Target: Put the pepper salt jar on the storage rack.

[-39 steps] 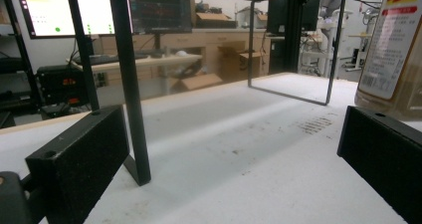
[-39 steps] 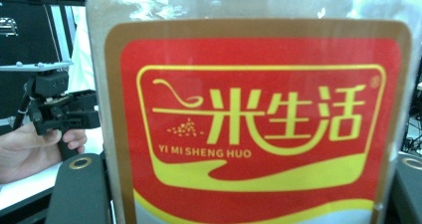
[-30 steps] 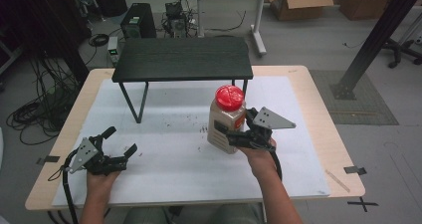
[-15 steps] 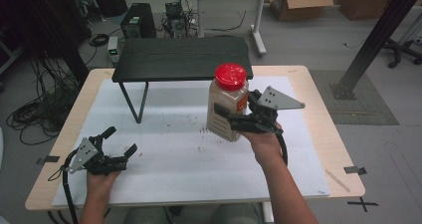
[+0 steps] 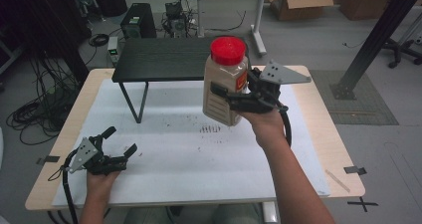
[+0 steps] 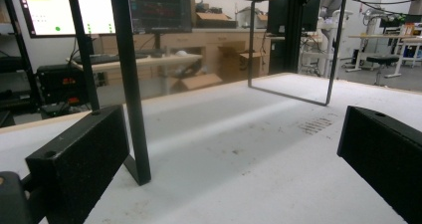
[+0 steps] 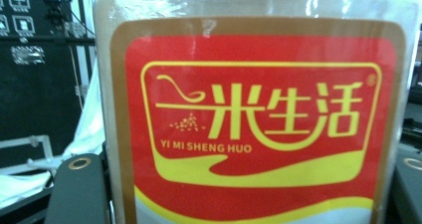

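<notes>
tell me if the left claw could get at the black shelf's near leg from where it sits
Probably yes: the left claw is open and empty, and only bare white table cover lies between it and the shelf leg.

On the red label (image 7: 259, 129) of the jar (image 7: 249, 15), seen in the right gripper view, four large yellow Chinese characters, 米生活 preceded by a stroke-like 一, are printed. Beneath them "YI MI SHENG HUO" is written in small yellow capitals. No other text can be read.
</notes>
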{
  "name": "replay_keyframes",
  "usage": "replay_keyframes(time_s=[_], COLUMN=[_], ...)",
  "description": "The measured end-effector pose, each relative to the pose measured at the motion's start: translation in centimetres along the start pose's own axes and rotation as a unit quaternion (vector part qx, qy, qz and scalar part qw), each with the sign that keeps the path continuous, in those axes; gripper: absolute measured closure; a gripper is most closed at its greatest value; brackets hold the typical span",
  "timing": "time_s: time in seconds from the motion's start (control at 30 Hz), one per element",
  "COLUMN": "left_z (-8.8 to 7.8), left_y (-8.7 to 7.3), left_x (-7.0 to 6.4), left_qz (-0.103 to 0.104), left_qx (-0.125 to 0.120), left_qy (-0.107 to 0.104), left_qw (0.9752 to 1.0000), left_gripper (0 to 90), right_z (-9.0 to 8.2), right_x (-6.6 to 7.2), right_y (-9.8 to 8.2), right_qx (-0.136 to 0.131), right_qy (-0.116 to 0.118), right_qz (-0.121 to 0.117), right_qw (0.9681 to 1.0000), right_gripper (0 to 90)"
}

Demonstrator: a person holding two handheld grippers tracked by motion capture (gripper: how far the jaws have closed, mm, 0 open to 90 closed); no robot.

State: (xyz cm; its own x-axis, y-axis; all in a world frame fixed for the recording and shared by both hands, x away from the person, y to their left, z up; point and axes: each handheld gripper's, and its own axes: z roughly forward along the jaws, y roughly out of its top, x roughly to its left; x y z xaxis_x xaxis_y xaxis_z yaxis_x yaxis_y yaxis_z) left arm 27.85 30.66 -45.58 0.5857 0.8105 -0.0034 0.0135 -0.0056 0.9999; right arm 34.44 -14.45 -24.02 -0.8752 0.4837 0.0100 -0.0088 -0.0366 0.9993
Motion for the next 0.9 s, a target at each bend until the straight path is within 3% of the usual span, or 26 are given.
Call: replay_keyframes(time_s=[0.13,0.5,0.9], left_z=[0.0,0.0,0.0], left_y=[0.0,0.0,0.0], left_x=[0.0,0.0,0.0], left_qz=[0.001,0.001,0.0], left_qx=[0.0,0.001,-0.001], left_qy=[0.0,0.0,0.0], left_qw=[1.0,1.0,1.0], left_gripper=[0.3,0.2,0.3], right_z=[0.3,1.6,3.2], right_x=[-0.5,-1.8,-3.4], right_y=[1.3,4.6,6.2], right_qx=[-0.007,-0.008,-0.006], right_qy=[0.004,-0.004,-0.017], right_qz=[0.011,0.009,0.015], right_qw=[0.9999,0.9999,0.9997], right_gripper=[25.9,25.7,25.6])
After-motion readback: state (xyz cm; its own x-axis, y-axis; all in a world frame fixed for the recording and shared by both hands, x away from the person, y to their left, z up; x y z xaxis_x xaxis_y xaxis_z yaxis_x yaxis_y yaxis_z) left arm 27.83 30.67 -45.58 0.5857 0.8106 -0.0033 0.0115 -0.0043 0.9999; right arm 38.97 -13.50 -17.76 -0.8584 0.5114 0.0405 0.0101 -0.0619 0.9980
